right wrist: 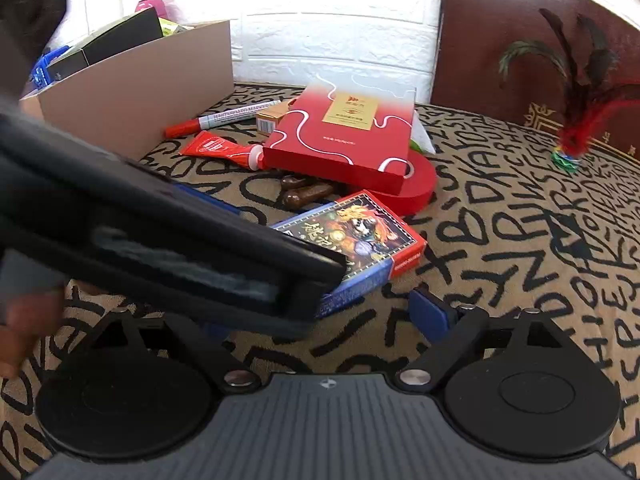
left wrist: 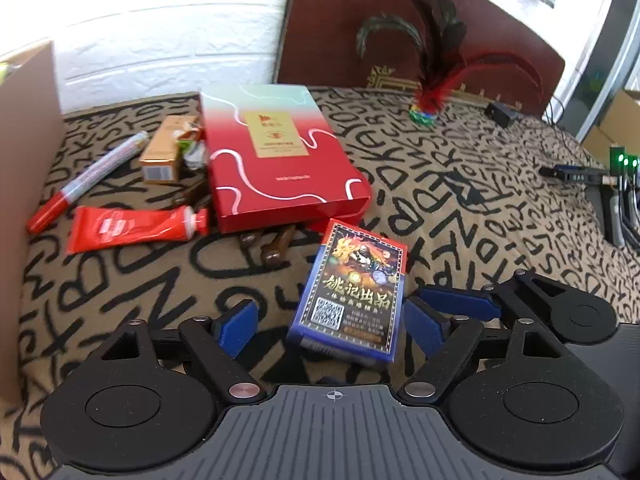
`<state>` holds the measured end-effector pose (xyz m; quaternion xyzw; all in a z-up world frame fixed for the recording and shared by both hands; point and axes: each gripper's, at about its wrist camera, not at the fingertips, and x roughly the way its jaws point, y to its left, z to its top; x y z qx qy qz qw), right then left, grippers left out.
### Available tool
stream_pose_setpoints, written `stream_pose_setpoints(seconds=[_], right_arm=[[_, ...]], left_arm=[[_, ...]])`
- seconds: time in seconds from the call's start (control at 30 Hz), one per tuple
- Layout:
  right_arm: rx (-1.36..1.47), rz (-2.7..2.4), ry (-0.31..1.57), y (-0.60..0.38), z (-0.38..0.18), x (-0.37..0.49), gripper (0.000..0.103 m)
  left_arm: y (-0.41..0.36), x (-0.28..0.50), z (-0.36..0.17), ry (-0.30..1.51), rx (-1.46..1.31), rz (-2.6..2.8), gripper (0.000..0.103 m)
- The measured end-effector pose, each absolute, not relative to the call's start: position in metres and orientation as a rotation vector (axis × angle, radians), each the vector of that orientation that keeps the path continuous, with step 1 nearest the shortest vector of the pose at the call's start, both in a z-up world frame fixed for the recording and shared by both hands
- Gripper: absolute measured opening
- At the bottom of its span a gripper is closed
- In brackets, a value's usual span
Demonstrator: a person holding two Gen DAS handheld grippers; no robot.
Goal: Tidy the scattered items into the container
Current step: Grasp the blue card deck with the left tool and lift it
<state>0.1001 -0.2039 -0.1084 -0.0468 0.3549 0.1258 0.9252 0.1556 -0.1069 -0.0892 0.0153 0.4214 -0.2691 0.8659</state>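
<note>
Left gripper point(left wrist: 332, 322) spread wide, blue pads either side of the card deck point(left wrist: 352, 292) on the patterned cloth point(left wrist: 500, 208), not pinching it. Right gripper point(right wrist: 320, 320) also released, nothing held, just beside the deck. Cardboard box point(right wrist: 132, 92) at far left.

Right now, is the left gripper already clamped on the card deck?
No, the left gripper is open, its blue pads standing clear on either side of the card deck.
</note>
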Motion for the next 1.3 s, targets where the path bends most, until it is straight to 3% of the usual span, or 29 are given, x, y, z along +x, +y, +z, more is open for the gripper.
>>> stream_pose_setpoints(seconds=[0.17,0.2,0.27,0.5,0.6,0.83,1.0,1.03,1.07,1.2,1.3], right_arm=[[-0.092,0.286,0.721,-0.203,-0.110,0.103,0.088],[-0.087,0.288,0.719,-0.203,-0.111,0.103,0.087],[-0.082,0.297,0.715,-0.203,-0.110,0.102,0.083],[-0.133,0.352,0.721,-0.192,-0.105,0.093,0.056],[-0.146,0.408,0.736,-0.185,-0.102,0.081,0.054],[-0.170,0.529,0.756,-0.155,-0.100,0.040,0.056],[-0.159,0.560,0.756,-0.146,-0.102,0.014,0.070],[-0.153,0.561,0.757,-0.145,-0.102,0.010,0.070],[-0.144,0.556,0.757,-0.145,-0.103,0.007,0.071],[-0.098,0.554,0.755,-0.143,-0.101,0.002,0.080],[-0.125,0.536,0.751,-0.138,-0.101,0.002,0.082]], left_arm=[[-0.120,0.160,-0.096,0.857,0.128,-0.586,0.090],[-0.120,0.160,-0.097,0.855,0.145,-0.586,0.085],[-0.121,0.158,-0.095,0.846,0.177,-0.614,0.063],[-0.107,0.143,-0.094,0.856,0.185,-0.583,0.062],[-0.090,0.127,-0.093,0.873,0.160,-0.561,0.062],[-0.050,0.077,-0.091,0.908,0.122,-0.485,0.062],[-0.024,0.049,-0.088,0.945,0.065,-0.504,0.064],[-0.023,0.047,-0.089,0.947,0.066,-0.515,0.065],[-0.022,0.046,-0.089,0.947,0.071,-0.526,0.075],[-0.027,0.049,-0.085,0.941,0.092,-0.537,0.079],[-0.027,0.052,-0.087,0.936,0.103,-0.544,0.076]])
